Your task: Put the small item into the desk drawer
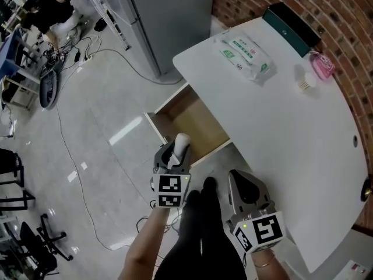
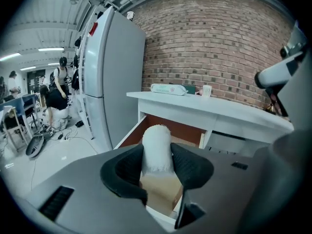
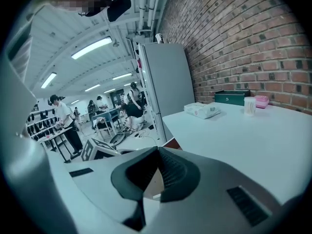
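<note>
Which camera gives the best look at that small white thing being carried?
The left gripper view: the white item stands large and centred, clamped between the left hand-held gripper's jaws. The head view shows it small from above; the right gripper view misses it.

1. My left gripper (image 1: 175, 151), with the small item (image 1: 182, 142) between its fingers (image 2: 124, 167), hangs at the six o'clock corner of the drawer (image 1: 195, 118).
2. My right gripper (image 1: 238, 179) sits at its four o'clock, by the worktop (image 1: 285, 144) edge.
3. A packet (image 1: 245, 56) lies on the worktop at one o'clock.
</note>
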A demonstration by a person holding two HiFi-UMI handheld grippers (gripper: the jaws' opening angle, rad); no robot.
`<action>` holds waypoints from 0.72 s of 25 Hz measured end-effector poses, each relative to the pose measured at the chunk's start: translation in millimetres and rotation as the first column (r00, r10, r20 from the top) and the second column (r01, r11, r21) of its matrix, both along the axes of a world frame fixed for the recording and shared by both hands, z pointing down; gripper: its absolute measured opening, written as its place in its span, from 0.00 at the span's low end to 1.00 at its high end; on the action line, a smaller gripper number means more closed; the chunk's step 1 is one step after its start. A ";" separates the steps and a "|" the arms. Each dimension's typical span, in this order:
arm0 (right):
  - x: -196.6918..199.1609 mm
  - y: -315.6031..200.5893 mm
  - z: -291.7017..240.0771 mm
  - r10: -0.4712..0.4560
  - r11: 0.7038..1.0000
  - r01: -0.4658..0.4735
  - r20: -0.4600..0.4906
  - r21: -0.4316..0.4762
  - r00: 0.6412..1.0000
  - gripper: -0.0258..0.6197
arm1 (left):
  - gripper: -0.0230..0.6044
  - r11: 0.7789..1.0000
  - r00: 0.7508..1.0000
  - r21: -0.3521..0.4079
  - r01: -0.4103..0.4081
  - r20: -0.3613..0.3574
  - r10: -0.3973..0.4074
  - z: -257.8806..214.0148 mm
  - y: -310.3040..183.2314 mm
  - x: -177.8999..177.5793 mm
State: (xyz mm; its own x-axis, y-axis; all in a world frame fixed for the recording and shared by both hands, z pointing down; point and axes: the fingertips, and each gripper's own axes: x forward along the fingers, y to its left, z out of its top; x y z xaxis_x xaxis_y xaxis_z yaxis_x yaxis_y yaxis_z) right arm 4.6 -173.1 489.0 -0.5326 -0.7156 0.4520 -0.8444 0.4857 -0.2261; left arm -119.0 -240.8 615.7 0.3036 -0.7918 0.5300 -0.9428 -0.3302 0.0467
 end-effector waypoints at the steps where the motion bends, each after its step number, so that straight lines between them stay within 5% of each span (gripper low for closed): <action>1: -1.3 -0.3 3.4 -0.005 1.000 0.005 -0.002 -0.002 1.000 0.05 | 0.34 1.000 1.000 -0.009 -0.010 0.013 0.010 9.0 -2.2 2.1; 11: -5.8 -0.4 25.8 -0.015 1.000 0.015 0.012 -0.026 1.000 0.05 | 0.34 0.986 0.986 -0.113 -0.120 0.100 0.131 85.3 -17.7 30.0; 18: -1.1 2.0 34.9 -0.014 0.999 0.015 0.019 -0.042 1.000 0.05 | 0.34 0.957 0.961 -0.214 -0.197 0.153 0.232 132.8 -34.6 57.4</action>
State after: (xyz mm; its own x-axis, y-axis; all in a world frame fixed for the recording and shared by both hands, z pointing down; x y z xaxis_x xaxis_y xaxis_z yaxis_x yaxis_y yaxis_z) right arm 3.5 -171.1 523.9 -0.5515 -0.6883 0.4713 -0.8327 0.4875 -0.2624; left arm -61.6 -275.3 748.5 0.3437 -0.5941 0.7273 -0.8497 -0.5264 -0.0284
